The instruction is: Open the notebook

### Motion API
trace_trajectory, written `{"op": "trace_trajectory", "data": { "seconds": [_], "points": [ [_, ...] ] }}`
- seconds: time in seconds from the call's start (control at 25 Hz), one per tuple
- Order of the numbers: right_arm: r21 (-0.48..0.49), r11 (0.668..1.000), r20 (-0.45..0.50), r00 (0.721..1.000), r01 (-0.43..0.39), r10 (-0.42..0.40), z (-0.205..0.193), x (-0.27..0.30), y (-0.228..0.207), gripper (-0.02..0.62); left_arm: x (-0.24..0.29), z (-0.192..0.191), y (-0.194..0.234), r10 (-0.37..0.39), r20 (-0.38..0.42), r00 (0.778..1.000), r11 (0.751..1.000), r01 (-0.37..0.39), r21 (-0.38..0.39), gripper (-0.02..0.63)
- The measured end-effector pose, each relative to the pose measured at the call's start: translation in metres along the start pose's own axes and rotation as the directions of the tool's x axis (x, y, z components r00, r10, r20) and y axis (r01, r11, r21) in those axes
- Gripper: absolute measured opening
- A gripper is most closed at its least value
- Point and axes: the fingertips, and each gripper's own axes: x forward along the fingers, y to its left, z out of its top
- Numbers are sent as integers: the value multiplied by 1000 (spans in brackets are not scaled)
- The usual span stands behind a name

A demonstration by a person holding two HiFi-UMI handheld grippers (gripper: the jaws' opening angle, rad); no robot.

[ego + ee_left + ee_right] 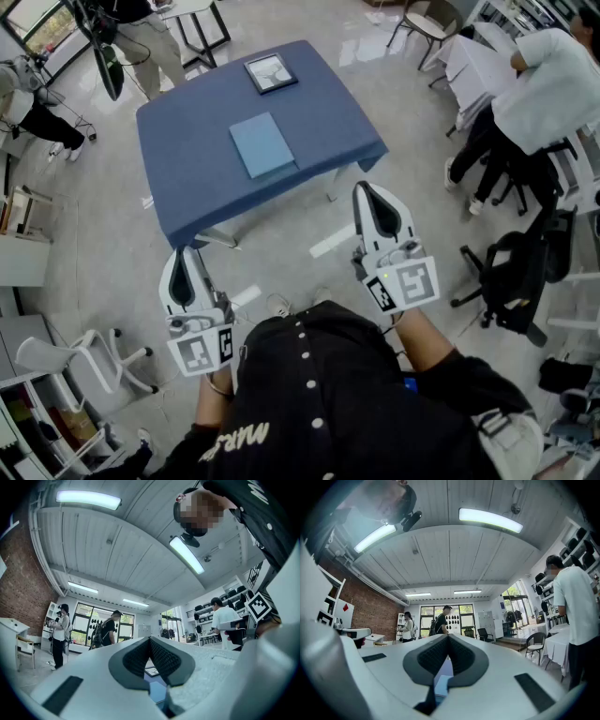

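A closed light-blue notebook [262,144] lies flat in the middle of a table draped in a dark blue cloth [187,187]. My left gripper [185,255] is held in front of the table's near left corner, jaws shut, nothing between them. My right gripper [367,193] hangs off the table's near right corner, also shut and empty. Both are well short of the notebook. Through the narrow slit under the pads, the left gripper view shows the notebook [157,692] and the right gripper view shows the notebook [440,685].
A dark-framed tablet [270,73] lies at the table's far edge. Black office chairs [516,272] stand to the right, a white chair [56,361] at the lower left. A person in white [553,84] bends at a white table on the right; others stand at the far left.
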Motion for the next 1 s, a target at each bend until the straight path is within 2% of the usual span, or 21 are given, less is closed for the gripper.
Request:
{"op": "trace_trajectory", "data": {
  "seconds": [0.16, 0.4, 0.72, 0.76, 0.8, 0.84, 1.0],
  "points": [
    [-7, 1000, -6, 1000, -10, 10, 1, 0, 3, 2, -1, 2, 0, 3, 1, 1000, 1000, -3, 2, 3],
    [66, 997, 25, 999, -29, 27, 1, -1, 3, 3, 0, 1, -1, 10, 1, 1000, 1000, -10, -1, 3],
    [76, 996, 21, 999, -50, 49, 0, -7, -3, 6, -5, 2, -14, 21, -12, 1000, 1000, -21, 9, 3],
    [83, 995, 30, 998, -62, 60, 1, -7, -4, 65, -6, 2, -16, 27, -11, 1000, 1000, -27, 14, 3],
    [94, 993, 40, 997, -74, 71, 1, -6, -6, 243, -6, 3, -18, 34, -11, 999, 999, -34, 19, 3],
    [105, 991, 47, 996, -81, 77, 1, -6, -9, 338, -6, 2, -21, 41, -10, 999, 999, -41, 22, 3],
    [111, 990, 33, 996, -90, 87, -8, -6, -26, 330, -5, -1, -31, 79, -18, 997, 996, -78, 34, 3]
  ]
}}
